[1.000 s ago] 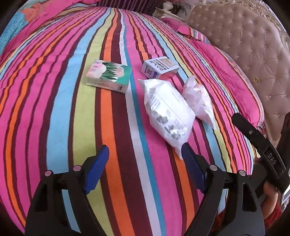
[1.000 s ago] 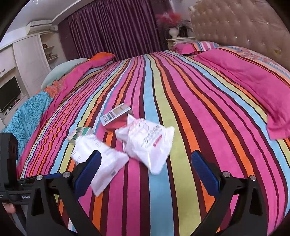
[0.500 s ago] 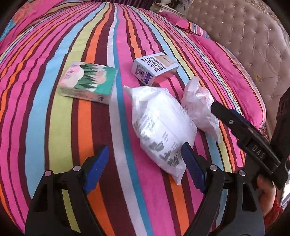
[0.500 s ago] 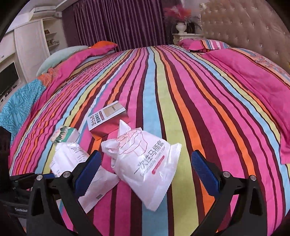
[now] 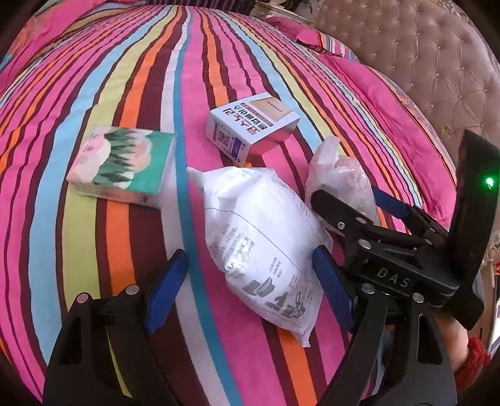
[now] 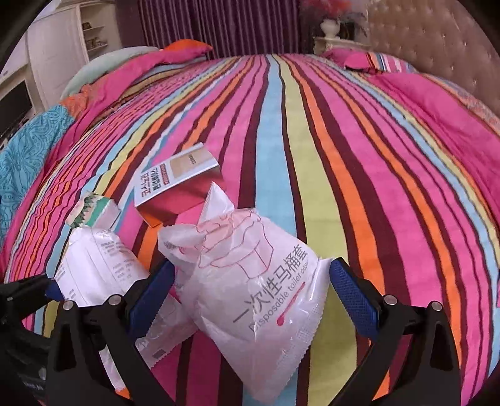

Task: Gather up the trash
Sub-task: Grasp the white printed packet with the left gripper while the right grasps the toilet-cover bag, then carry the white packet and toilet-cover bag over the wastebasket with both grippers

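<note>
Trash lies on a striped bedspread [image 5: 125, 93]. A white plastic packet [image 5: 259, 237] lies between the open fingers of my left gripper [image 5: 250, 281]; it also shows in the right wrist view [image 6: 103, 268]. A pink-printed toilet cover packet [image 6: 250, 293] lies between the open fingers of my right gripper [image 6: 253, 299]; in the left wrist view [image 5: 340, 181] the right gripper [image 5: 353, 200] straddles it. A green tissue box [image 5: 122, 162] and a white carton [image 5: 250, 125] lie beyond.
A tufted headboard [image 5: 422, 62] and pink pillows [image 5: 390, 103] stand to the right. Purple curtains [image 6: 218, 28], a white cabinet [image 6: 53, 56] and a bedside table with a vase [image 6: 331, 34] are at the back. A bunched quilt [image 6: 28, 146] lies at the left.
Both grippers have moved forward and down over the bed. Each packet now lies between a gripper's open fingers. The right gripper has come into the left view beside the left one.
</note>
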